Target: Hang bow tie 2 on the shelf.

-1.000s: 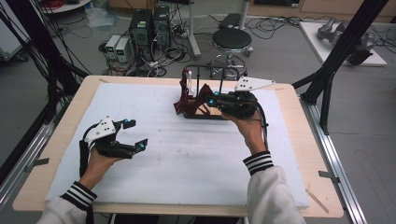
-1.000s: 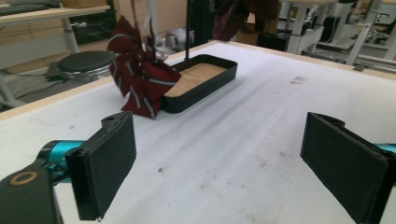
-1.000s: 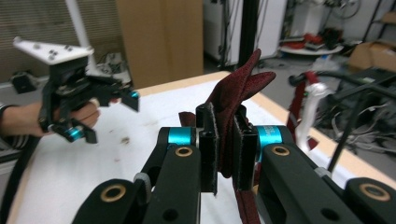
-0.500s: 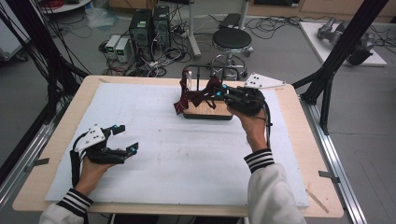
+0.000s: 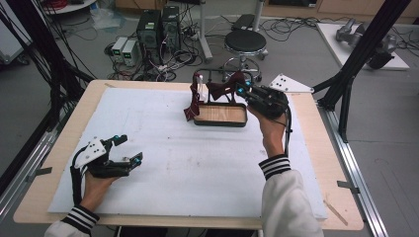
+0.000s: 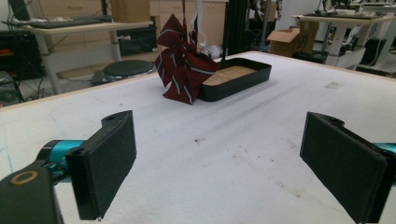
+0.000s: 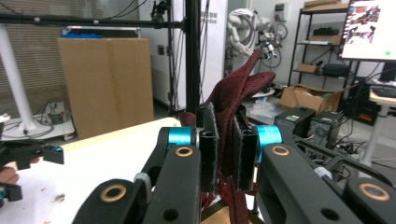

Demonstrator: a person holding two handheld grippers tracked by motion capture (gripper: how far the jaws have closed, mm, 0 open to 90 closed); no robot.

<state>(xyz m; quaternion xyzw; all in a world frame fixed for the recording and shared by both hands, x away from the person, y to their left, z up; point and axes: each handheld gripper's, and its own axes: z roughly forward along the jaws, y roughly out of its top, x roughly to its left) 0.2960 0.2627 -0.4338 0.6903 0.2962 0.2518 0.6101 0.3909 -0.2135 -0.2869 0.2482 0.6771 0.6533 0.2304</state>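
Note:
A dark red striped tie [image 5: 223, 90] hangs over a thin black rack above a black tray [image 5: 220, 122] with a wooden floor, at the back middle of the table. One end of the tie droops down the tray's left side [image 5: 191, 106]. My right gripper [image 5: 240, 90] is shut on the tie's raised part, and in the right gripper view the red cloth [image 7: 243, 84] is pinched between the pads of the right gripper [image 7: 226, 140]. My left gripper [image 5: 129, 148] rests open near the front left, with nothing between its jaws. The left gripper view looks between the wide-apart pads of the left gripper [image 6: 224, 154] towards the tie [image 6: 182, 70] and tray [image 6: 243, 79].
A white mat [image 5: 197, 163] covers the wooden table [image 5: 316, 148]. Black frame posts [image 5: 356, 59] stand at both sides. A stool [image 5: 245, 43] and computer boxes [image 5: 158, 27] with cables sit on the floor behind the table.
The right gripper has pulled the tie up and to the right off the tray, baring the wooden floor. The left gripper has moved toward the front left and lower.

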